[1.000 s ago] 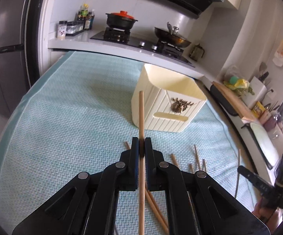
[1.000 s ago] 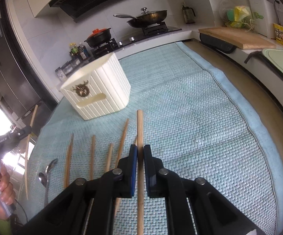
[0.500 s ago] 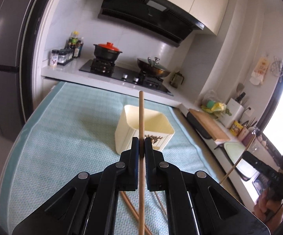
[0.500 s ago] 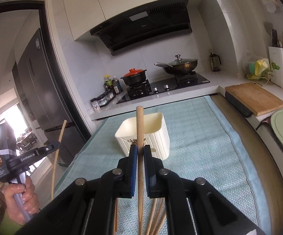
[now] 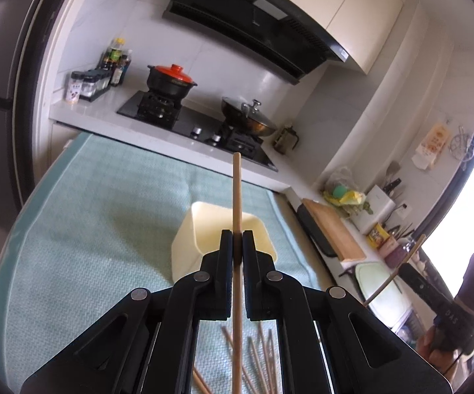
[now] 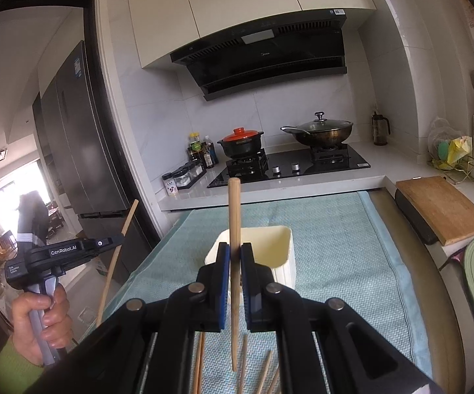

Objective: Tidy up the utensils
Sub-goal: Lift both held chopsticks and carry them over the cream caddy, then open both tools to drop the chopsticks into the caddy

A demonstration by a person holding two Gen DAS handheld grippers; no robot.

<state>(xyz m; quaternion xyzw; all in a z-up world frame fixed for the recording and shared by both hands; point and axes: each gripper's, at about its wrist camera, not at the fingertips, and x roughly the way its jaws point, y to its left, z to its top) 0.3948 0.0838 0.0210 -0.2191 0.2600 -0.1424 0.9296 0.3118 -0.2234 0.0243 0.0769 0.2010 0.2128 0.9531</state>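
My left gripper (image 5: 237, 241) is shut on a wooden chopstick (image 5: 237, 193) and holds it upright, high above the table. My right gripper (image 6: 234, 252) is shut on another wooden chopstick (image 6: 234, 210), also upright and raised. A cream ribbed utensil holder (image 5: 200, 229) stands open-topped on the teal mat ahead of and below both grippers; it also shows in the right wrist view (image 6: 269, 246). Several loose chopsticks (image 5: 263, 361) lie on the mat below the left gripper, and several (image 6: 243, 361) below the right. The left gripper shows in the right wrist view (image 6: 72, 252).
The teal mat (image 5: 99, 203) covers the table. Beyond it is a counter with a stove, a black pot with a red lid (image 5: 171, 80) and a wok (image 5: 248, 120). A wooden cutting board (image 6: 440, 208) lies at right. A dark fridge (image 6: 82, 138) stands at left.
Both grippers have risen and tilted up with their chopsticks, from just above the mat to well above it. The holder now lies lower and farther in both views.
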